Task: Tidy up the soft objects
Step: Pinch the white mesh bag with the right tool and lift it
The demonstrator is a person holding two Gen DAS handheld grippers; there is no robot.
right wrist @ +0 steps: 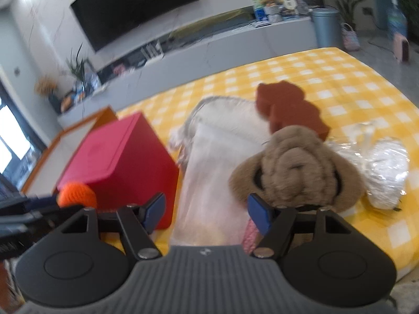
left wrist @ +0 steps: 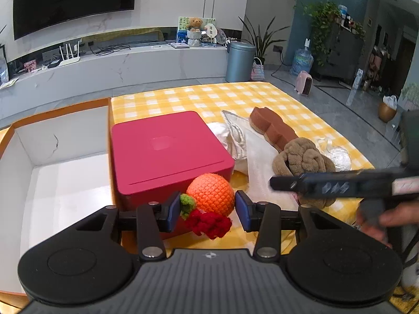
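Sponge (left wrist: 272, 128) lies lengthwise, pointing away toward floor.

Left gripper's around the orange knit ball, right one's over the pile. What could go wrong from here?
1. The left gripper is open around the orange ball; the red knit piece lies against the ball and may get pinched too.
2. The red box sits right beside the ball, so the left finger could nudge it.
3. The right gripper is close above the brown plush; the two tools could collide.
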